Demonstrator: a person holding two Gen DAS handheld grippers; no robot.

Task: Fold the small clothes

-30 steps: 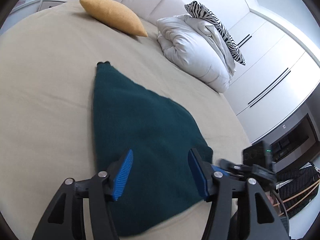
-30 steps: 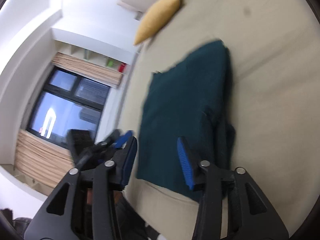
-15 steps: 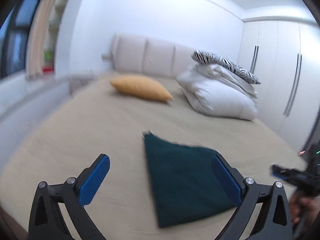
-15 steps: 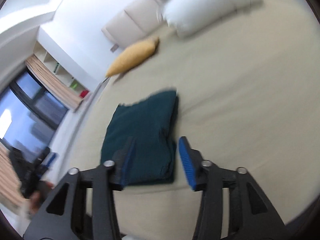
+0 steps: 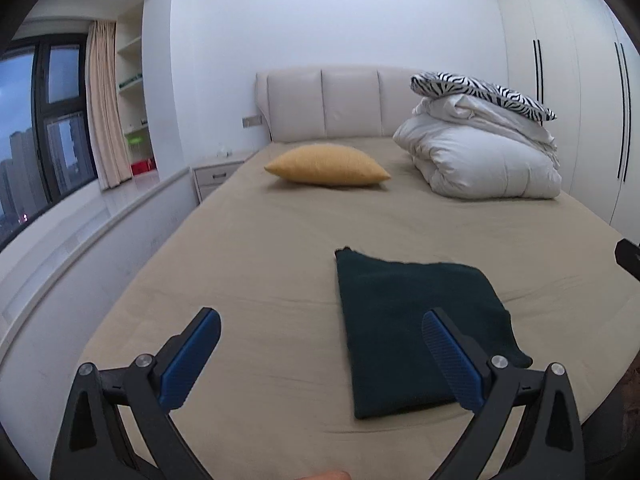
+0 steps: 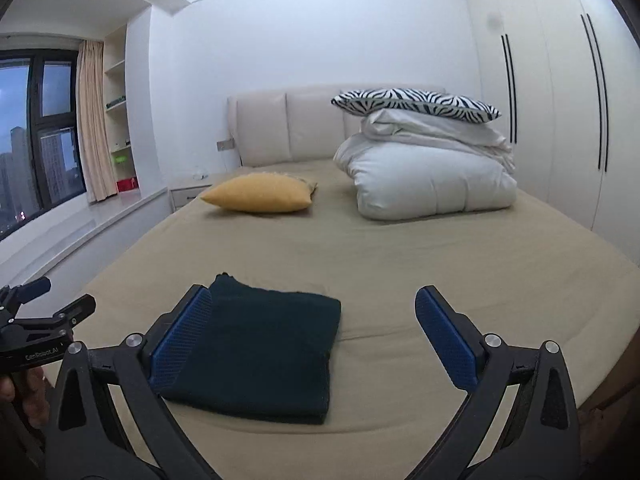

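**Bedroom fold nears its finish, tongs clear of the cloth**

Beige sheets cover the bed (image 5: pixel 248 264) in a white-walled bedroom where a dark green garment (image 6: pixel 264 344) lies folded into a flat, layered rectangle near the foot edge, at about 5 o'clock in the left wrist view and 7 o'clock in the right. The left tongs (image 5: pixel 320 354) stand released and wide, nothing between the blue pads, hovering off the cloth. The right tongs (image 6: pixel 312 336) are opening, also grasping nothing; the garment only shows behind the left pad. A yellow cushion (image 5: pixel 328 165) rests at 12 o'clock, well apart, with a folded white duvet (image 5: pixel 484 164) and a zebra-print pillow (image 6: pixel 416 105) stacked at 1 o'clock by the headboard.

Judging by the tidy stack, the fold looks done or close to it. To finish well, both tongs should stay clear of the top layer so no edge is dragged open; if another fold is wanted, the near corners should be pinched together and carried over evenly.

Small white lettering on the left tool's body, seen at 8 o'clock in the right wrist view, appears to read "GenRobot.AI", though it is too small to be sure.
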